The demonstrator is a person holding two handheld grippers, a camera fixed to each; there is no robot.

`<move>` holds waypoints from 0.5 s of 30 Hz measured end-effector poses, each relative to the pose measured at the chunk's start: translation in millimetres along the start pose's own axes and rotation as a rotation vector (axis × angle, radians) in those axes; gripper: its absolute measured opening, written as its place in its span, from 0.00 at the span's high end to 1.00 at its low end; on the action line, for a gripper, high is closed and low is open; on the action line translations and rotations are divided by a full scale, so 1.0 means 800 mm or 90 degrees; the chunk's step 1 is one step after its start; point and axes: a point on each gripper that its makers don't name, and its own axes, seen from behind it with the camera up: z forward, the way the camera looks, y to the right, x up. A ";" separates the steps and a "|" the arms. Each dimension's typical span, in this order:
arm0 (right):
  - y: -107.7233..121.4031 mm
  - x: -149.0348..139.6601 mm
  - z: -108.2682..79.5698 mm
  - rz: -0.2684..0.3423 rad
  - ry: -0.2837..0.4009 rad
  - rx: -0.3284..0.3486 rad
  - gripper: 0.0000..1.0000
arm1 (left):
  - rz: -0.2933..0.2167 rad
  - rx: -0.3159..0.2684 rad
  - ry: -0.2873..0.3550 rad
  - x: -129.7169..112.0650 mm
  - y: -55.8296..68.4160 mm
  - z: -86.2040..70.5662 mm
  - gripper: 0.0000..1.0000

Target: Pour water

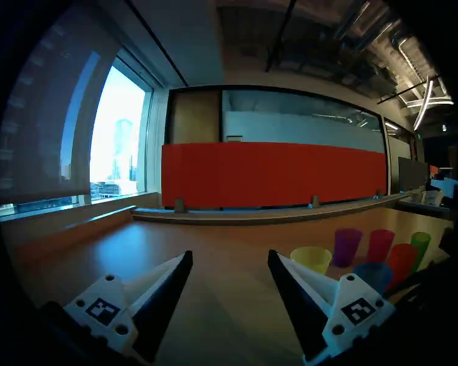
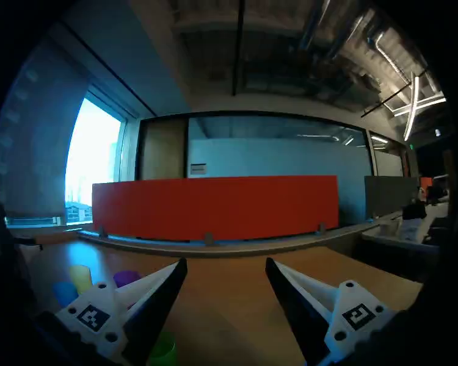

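Coloured cups [image 1: 380, 244] right of left gripper [image 1: 229, 253], left of right gripper [image 2: 226, 261] — both spread wide, empty, red partition [image 1: 272, 174] behind.

Six cups [image 1: 311, 258], two claws [image 1: 229, 254] [image 2: 225, 261], one table [image 1: 229, 238].

At four o'clock I see a yellow cup [image 1: 311, 258], a purple cup [image 1: 347, 246], a pink cup [image 1: 380, 244], a green cup [image 1: 421, 243], an orange cup [image 1: 402, 261] and a blue cup [image 1: 373, 276]. The board [image 1: 272, 174] at twelve o'clock is red. The table [image 1: 229, 244] is brown.
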 end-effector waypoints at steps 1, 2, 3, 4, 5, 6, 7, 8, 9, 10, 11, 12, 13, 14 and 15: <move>0.001 -0.001 0.000 -0.001 0.001 0.001 0.01 | 0.000 0.000 0.000 0.000 0.000 0.000 0.09; 0.001 -0.003 0.000 -0.001 0.003 0.001 0.01 | 0.000 0.000 0.000 0.000 0.000 0.000 0.09; 0.001 -0.004 -0.001 -0.001 0.005 0.003 0.01 | 0.000 0.000 0.000 0.000 0.000 0.000 0.09; 0.001 -0.005 -0.002 -0.001 0.006 0.004 0.01 | 0.000 0.000 0.000 0.000 0.000 0.000 0.09; 0.002 -0.007 -0.002 -0.001 0.008 0.005 0.01 | 0.000 0.000 0.000 0.000 0.000 0.000 0.09; 0.001 -0.009 -0.003 0.000 0.009 0.007 0.01 | 0.000 0.000 0.000 0.000 0.000 0.000 0.09; 0.001 -0.010 -0.003 0.001 0.010 0.009 0.01 | 0.000 0.000 0.000 0.000 0.000 0.000 0.09; 0.001 -0.012 -0.003 0.003 0.010 0.011 0.01 | 0.000 0.000 0.000 0.000 0.000 0.000 0.09; 0.002 -0.015 -0.002 0.005 0.010 0.010 0.01 | 0.000 0.000 0.000 0.000 0.000 0.000 0.09; 0.003 -0.018 -0.001 0.007 0.009 0.010 0.01 | 0.000 0.000 0.000 0.001 0.000 -0.001 0.09; 0.004 -0.021 0.000 0.009 0.008 0.009 0.01 | 0.000 0.000 0.000 0.001 0.000 -0.001 0.09; 0.004 -0.024 0.001 0.010 0.007 0.008 0.01 | 0.000 0.000 0.000 0.001 0.000 -0.001 0.09; 0.005 -0.027 0.002 0.011 0.006 0.007 0.01 | 0.000 0.000 0.000 0.001 0.000 -0.001 0.09; 0.005 -0.030 0.002 0.011 0.005 0.006 0.01 | 0.000 0.000 0.000 0.001 -0.001 -0.001 0.09; 0.005 -0.033 0.003 0.010 0.003 0.006 0.01 | 0.000 0.000 0.000 0.001 -0.001 -0.001 0.09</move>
